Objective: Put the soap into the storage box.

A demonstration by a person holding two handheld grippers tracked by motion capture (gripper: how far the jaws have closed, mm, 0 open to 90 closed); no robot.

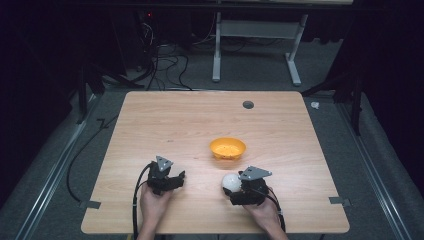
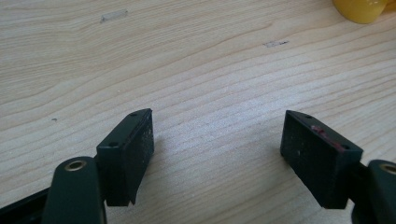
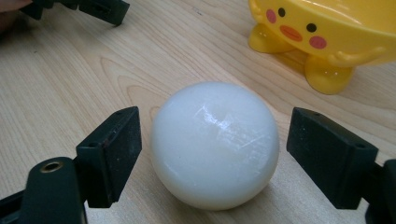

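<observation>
Right gripper [image 3: 212,158] low over the pale wooden bench [image 1: 165,120], jaws standing apart to either side of a smooth, glossy white ball [image 3: 215,144]; a gap visible between each pad and the ball's flanks, so no grip yet. Ball resting on the bench squarely between the jaws and just ahead of the gripper body, seen in the high view at that gripper's front-left corner [image 1: 231,181]. Step in hand judged as the approach for a pick, jaws set to receive the ball. Next move judged to call for an even closing of both pads on the ball's widest line, firm enough to stop a smooth round surface slipping out, then a lift and a short carry forward. Ahead of the right gripper and slightly to its right: shallow yellow plastic bowl [image 3: 327,32] with a chick face and small feet, standing upright, near the ball but apart from it. Bowl interior in the high view [image 1: 227,147] apparently empty. Left gripper [image 2: 217,154] idle beside the work, jaws apart with bare bench between them, bowl edge far ahead at its right.
</observation>
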